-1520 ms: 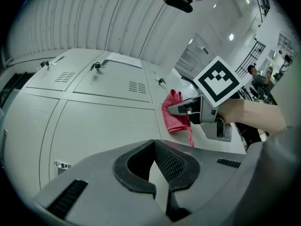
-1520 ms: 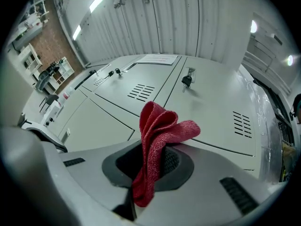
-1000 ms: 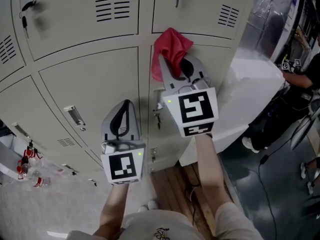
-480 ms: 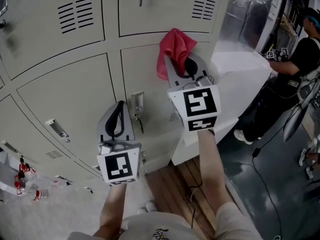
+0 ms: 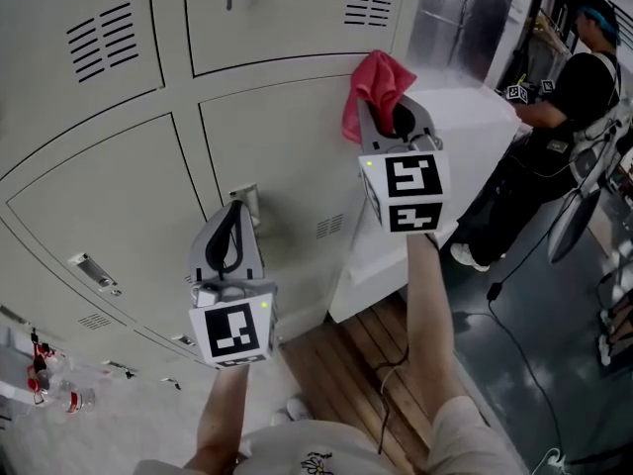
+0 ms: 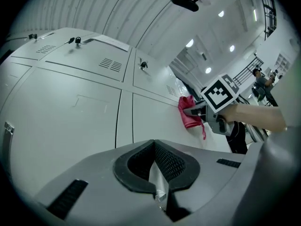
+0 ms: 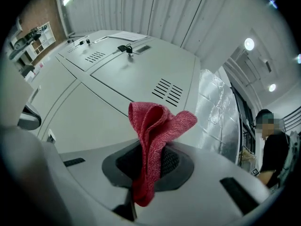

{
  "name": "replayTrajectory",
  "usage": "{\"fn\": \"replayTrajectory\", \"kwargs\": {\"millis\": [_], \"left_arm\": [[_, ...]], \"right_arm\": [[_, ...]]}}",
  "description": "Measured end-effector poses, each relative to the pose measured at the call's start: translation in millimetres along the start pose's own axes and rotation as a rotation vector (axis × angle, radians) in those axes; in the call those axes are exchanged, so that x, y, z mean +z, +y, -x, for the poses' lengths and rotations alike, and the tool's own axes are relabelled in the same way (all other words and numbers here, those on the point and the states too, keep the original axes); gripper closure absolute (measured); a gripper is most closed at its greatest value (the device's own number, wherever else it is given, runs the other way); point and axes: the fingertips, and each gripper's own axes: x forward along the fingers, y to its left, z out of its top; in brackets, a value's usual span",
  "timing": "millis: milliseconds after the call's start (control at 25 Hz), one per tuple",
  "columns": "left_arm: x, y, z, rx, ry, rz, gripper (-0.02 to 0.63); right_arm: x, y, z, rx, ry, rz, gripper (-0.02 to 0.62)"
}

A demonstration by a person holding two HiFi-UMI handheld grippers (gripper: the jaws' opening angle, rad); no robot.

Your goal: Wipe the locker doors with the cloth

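Firmly held cloth (image 7: 155,121), right gripper (image 7: 148,164), lockers (image 5: 277,151)

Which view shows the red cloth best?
The right gripper view: the right gripper pinches the red cloth close-up, centre frame. Head view shows it bunched above that gripper; left gripper view shows it small, distant.

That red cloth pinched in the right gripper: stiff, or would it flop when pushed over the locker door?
Probably floppy: the cloth folds and droops over the right gripper. It looks light, since a small pinch holds it up. Its nubbly weave likely drags on the locker door rather than slipping.
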Motion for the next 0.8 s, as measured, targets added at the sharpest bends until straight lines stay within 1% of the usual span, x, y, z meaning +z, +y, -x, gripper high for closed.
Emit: {"fn": "replayTrajectory", "kwargs": {"millis": [80,240,400,680,800], "left_arm": [[0,-2,-1,-0.008,0.002,-0.009,0.591],[2,-5,-2,-0.012,-0.003,0.016,0.591],[5,-8,-1,-0.020,-0.012,0.015,0.591],[8,-6,4,-0.018,-0.013,0.017,0.591],[8,-2,10,-0.016,-0.007,0.017,0.589]], "right_arm": [[-7,-10,0,-0.019,0.021,0.000,0.569],[-15,-26,-3,-0.055,0.048,0.016,0.569],[-20,-36,-3,-0.075,0.071,0.024,0.569],[-20,-36,-3,-0.092,0.083,0.035,0.568],[-8,-32,10,-0.094,0.069,0.028,0.568]]}}
